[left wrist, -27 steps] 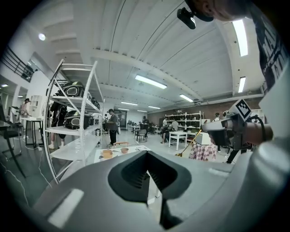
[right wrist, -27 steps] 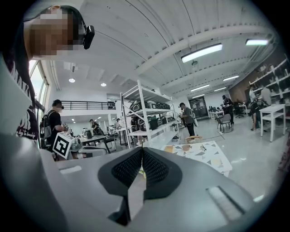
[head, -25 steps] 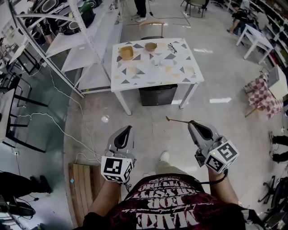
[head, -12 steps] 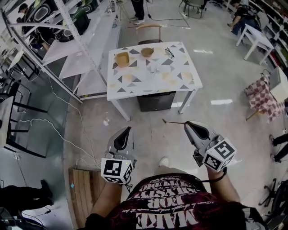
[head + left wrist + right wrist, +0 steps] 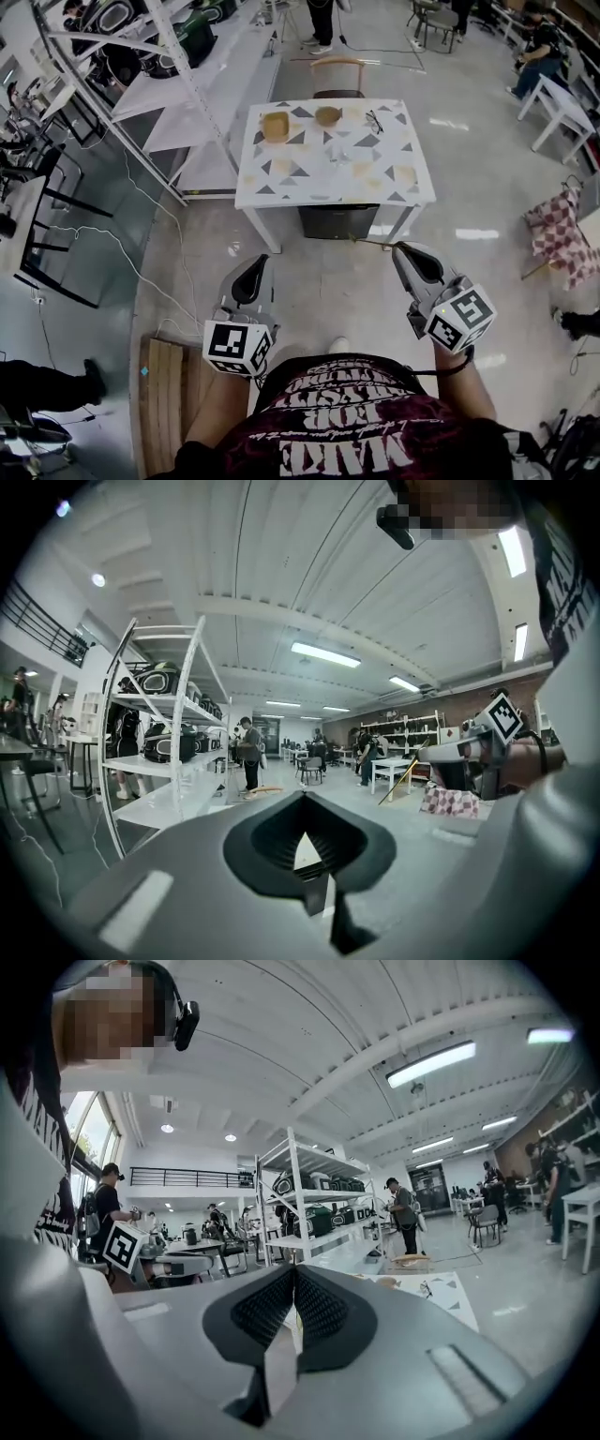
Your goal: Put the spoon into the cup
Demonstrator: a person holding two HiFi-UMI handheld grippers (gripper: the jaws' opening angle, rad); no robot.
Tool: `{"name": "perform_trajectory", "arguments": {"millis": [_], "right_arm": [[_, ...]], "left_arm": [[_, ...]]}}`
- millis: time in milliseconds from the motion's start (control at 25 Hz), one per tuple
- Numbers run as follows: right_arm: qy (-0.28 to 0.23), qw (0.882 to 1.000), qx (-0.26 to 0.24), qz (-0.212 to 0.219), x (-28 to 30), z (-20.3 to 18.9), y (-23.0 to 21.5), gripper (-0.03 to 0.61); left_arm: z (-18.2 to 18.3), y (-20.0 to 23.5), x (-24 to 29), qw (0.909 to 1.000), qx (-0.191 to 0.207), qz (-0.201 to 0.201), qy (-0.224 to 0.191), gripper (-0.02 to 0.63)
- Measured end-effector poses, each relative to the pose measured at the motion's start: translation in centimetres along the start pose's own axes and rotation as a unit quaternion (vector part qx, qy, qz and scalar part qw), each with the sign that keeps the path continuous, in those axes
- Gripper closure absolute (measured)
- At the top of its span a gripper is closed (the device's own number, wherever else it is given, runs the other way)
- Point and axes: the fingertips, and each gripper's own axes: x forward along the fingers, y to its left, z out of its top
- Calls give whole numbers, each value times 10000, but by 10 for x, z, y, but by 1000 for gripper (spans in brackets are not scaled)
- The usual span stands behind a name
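My right gripper (image 5: 403, 248) is shut on the spoon (image 5: 373, 245), a thin gold-brown rod that sticks out to the left of its tip, over the floor. In the left gripper view the spoon (image 5: 397, 782) slants down from the right gripper (image 5: 469, 754). My left gripper (image 5: 259, 264) is shut with nothing in it. Both are held in front of the person, short of the white table (image 5: 394, 192) with grey triangles. A small clear thing, perhaps the cup (image 5: 339, 150), stands near the table's middle; it is too small to tell.
Two wooden bowls (image 5: 275, 126) (image 5: 327, 115) and a pair of glasses (image 5: 375, 120) lie at the table's far side. A dark box (image 5: 337, 221) sits under it and a chair (image 5: 337, 67) behind. White shelving (image 5: 141, 103) runs along the left; a wooden pallet (image 5: 169, 394) lies near left.
The person has moved closer to the table, which now lies nearer the grippers. The right gripper still holds the spoon, its tip now near the table's front edge.
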Motion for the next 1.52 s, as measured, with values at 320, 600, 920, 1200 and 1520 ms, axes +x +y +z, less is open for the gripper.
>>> {"name": "perform_trajectory", "arguments": {"millis": [320,600,920,1200,1520], "right_arm": [[-38,9994,-108,-337,-15,3,-26,543],[51,9962,-599,-631,-13,-5,-28,543],[165,9948,-812,-589,12,-8,-22,543],[220,9934,-985,-553,43,0,-35,543],[254,9942,-905,-514,77,12,-63,543]], "left_arm": [[-4,9,-13,9997,87,211,68,612],[-1,6,1,9982,588,52,138,612],[0,7,28,9979,631,-170,36,612],[9,24,59,9983,526,-235,-132,612],[2,45,102,9993,266,-207,129,612]]}}
